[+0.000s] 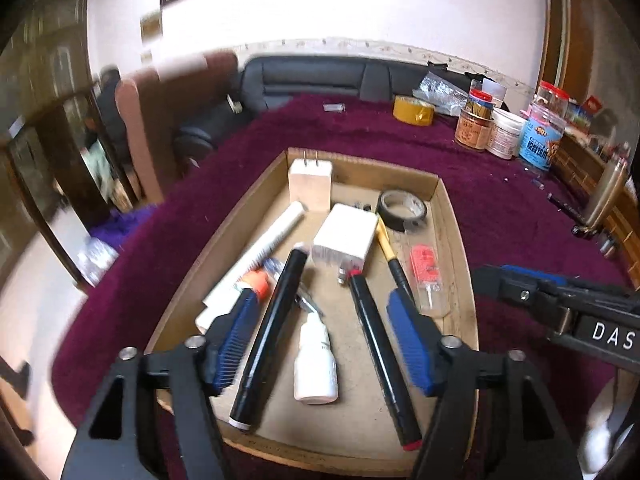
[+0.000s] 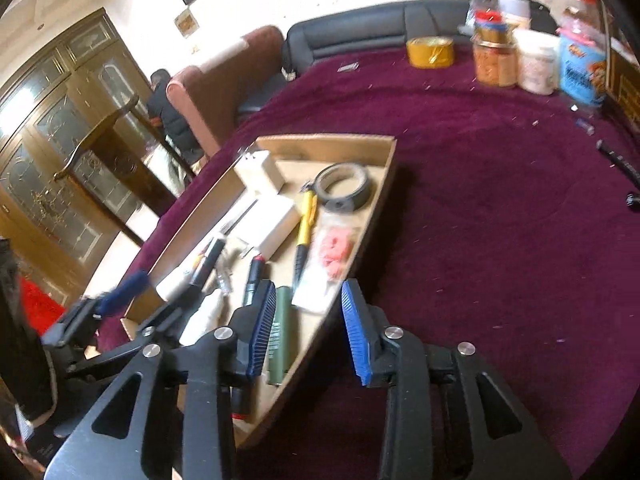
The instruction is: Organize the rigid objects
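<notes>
I see a shallow cardboard tray [image 1: 456, 240] on a purple cloth [image 1: 500, 208]; I use the tray as the reference for every position below.

Left gripper [image 1: 320, 340]: I read its jaws as spread wide apart, holding nothing. It hovers over the near end of the tray, with a thick black marker [image 1: 272, 336], a small white bottle [image 1: 316, 364] and a thin black pen with red ends [image 1: 380, 356] lying on the tray floor between its blue pads [image 1: 408, 336].

Right gripper [image 2: 310, 328]: jaws likewise apart and empty. It sits over the tray's near right edge; one pad is inside the tray beside a green cylinder [image 2: 282, 340], the other is outside, over the cloth.

Tray contents, far end: a white plug [image 1: 310, 186] standing upright in the left corner, and a roll of black tape [image 1: 402, 208] in the right corner. Middle: a white block [image 1: 346, 236], a yellow-and-black pen [image 1: 394, 258], a white tube [image 1: 256, 260], and a clear packet with red contents [image 1: 426, 276] along the right wall.

Beyond the tray on the cloth: a roll of yellow tape [image 1: 413, 110] and a group of jars [image 1: 508, 128].
</notes>
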A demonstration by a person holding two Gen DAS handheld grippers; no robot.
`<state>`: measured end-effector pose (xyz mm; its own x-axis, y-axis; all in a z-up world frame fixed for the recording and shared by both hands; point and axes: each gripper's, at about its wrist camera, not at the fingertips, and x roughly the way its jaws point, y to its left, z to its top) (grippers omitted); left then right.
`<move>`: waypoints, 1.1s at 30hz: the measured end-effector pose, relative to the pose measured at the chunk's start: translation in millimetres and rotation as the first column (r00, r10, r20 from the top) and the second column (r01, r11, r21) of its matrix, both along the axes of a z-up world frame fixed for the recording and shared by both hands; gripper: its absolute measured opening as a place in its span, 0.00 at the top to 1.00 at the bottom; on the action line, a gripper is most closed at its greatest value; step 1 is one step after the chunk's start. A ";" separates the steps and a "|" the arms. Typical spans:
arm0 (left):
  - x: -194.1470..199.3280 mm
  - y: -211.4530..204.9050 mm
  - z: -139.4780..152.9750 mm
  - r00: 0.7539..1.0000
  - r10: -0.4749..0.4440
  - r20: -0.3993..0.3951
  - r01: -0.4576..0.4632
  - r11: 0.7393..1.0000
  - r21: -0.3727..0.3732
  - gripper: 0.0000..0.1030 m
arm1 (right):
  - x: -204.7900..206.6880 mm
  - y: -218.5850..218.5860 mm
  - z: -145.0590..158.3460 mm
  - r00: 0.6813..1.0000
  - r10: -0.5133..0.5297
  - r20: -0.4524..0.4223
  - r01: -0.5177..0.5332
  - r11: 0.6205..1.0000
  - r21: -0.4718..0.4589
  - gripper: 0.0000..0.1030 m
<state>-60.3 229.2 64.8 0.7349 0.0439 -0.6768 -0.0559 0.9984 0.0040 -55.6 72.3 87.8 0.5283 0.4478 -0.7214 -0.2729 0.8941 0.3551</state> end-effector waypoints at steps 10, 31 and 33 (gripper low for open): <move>-18.2 -37.8 21.0 0.995 0.015 0.099 -0.032 0.984 0.175 0.22 | -16.7 -26.5 5.7 0.995 -0.049 0.083 0.054 0.997 -0.054 0.49; -18.1 -57.1 18.0 0.999 0.031 0.030 -0.036 0.983 0.183 0.21 | -28.1 -49.3 1.6 0.988 -0.102 0.112 0.115 0.986 -0.124 0.48; -18.6 -56.4 17.9 0.999 0.032 0.029 -0.037 0.983 0.179 0.21 | -27.2 -48.8 0.4 0.989 -0.102 0.111 0.117 0.984 -0.132 0.48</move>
<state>-78.9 172.7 82.7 0.7482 0.1885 -0.6361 -0.0928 0.9791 0.1811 -82.8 23.5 88.2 0.6434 0.2833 -0.7112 -0.1993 0.9589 0.2017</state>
